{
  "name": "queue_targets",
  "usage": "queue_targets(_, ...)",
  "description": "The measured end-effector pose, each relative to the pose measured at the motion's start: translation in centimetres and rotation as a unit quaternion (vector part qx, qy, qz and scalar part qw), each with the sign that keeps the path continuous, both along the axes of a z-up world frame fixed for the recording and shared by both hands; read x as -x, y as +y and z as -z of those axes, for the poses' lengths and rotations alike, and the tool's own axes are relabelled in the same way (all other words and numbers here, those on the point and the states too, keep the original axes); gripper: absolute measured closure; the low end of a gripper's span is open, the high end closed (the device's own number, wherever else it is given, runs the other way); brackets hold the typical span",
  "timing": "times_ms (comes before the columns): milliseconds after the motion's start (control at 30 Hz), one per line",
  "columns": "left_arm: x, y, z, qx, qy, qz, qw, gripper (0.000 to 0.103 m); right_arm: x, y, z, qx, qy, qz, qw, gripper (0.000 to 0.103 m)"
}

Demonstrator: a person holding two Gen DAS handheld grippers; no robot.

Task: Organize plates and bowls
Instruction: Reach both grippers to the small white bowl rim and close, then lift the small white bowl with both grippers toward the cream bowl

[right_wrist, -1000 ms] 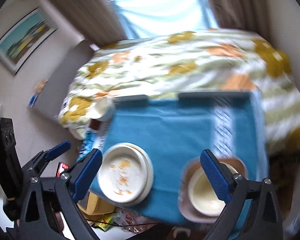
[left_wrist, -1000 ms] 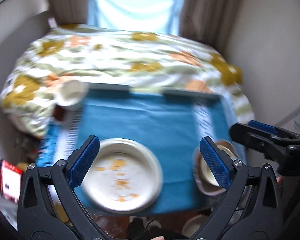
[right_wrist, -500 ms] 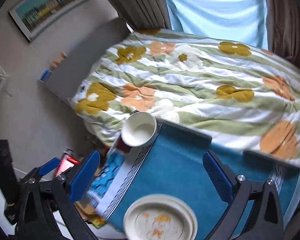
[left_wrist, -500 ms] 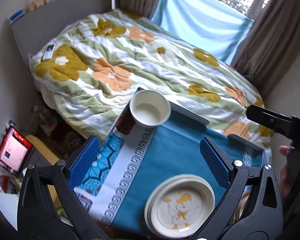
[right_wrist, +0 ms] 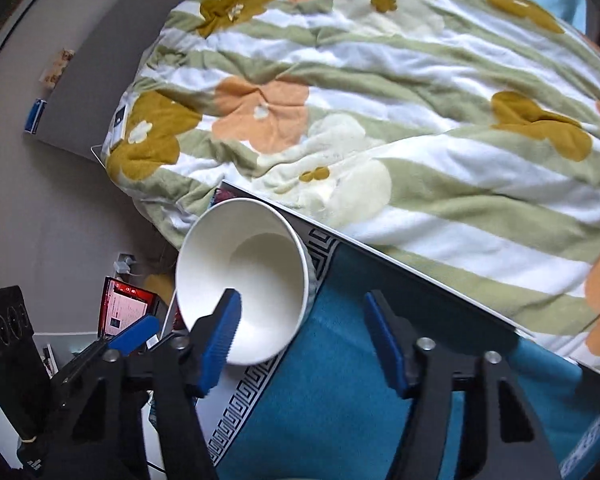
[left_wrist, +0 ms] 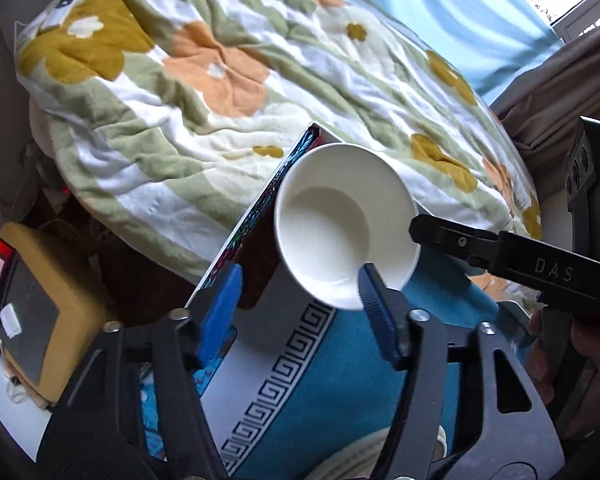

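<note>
A white paper bowl (left_wrist: pixel 340 224) stands at the far left corner of the blue-clothed table (left_wrist: pixel 340 380); it also shows in the right wrist view (right_wrist: pixel 244 276). My left gripper (left_wrist: pixel 296 300) is open just in front of the bowl, its right fingertip at the near rim. My right gripper (right_wrist: pixel 304 332) is open, its left fingertip in front of the bowl's rim. The right gripper's black arm (left_wrist: pixel 512 260) reaches toward the bowl's right side. A stack of plates (left_wrist: pixel 364 460) peeks out at the bottom edge.
A bed with a flowered blanket (left_wrist: pixel 220 72) lies right behind the table (right_wrist: pixel 380 100). A yellow box (left_wrist: pixel 32 312) and a red-screened device (right_wrist: pixel 128 304) sit on the floor at the left. Curtains (left_wrist: pixel 560 72) hang at the far right.
Both grippers have moved left and forward to the white bowl, which now fills the middle of both views. The plates and the right-hand bowls have dropped out of sight.
</note>
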State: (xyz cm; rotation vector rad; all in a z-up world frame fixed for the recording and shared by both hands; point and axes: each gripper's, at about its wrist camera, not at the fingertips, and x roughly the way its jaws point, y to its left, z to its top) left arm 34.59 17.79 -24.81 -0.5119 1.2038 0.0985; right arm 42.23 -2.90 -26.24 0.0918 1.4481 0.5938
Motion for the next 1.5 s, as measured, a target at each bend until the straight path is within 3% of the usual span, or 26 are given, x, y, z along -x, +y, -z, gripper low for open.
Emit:
queue_targets(100,-1.1,0.1,1.8,0.005,0.012,0.003,0.9999,0.061,-0.5,0.7,1.4,0.001,0.012,-0.003,1.000,0.055)
queue_targets(167,-1.4,0.3,2.4,0.005,0.014,0.004,0.9999,0.066,-0.7,0.9,2.0,0.000,0.019,-0.005,1.000,0.067)
queue_targets(267,-2.0,0.6,3.3,0.004,0.016,0.004,0.9999,0.089,-0.9,1.4,2.9,0.003,0.026,-0.009,1.000,0.080)
queue_targets(367,-2.2,0.6,3.5,-0.005,0.010,0.010,0.9999,0.090,-0.7,1.7,3.2,0.017,0.016,-0.018,1.000,0.092)
queue_targets(667,-2.5,-0.1,3.0,-0.034,0.006,0.025,0.9991,0.091,-0.1,1.6,2.8,0.021,-0.005,-0.018,1.000,0.092)
queue_targets(867,-2.1,-1.3,1.0,-0.063,-0.017,0.046,0.9968,0.091,1.0,0.4,1.3,0.012,-0.028,-0.006,1.000,0.092)
queue_targets(1267,1.8,-7.8,-8.4,-0.088,-0.099,0.103,0.9858,0.091,7.0,-7.2,-7.9,-0.018,-0.103,0.068,0.992,0.092)
queue_targets(1500,7.6,-15.7,-13.5,-0.083,-0.135,0.155,0.9752,0.091,14.0,-14.8,-12.7,-0.011,-0.132,0.125,0.983,0.092)
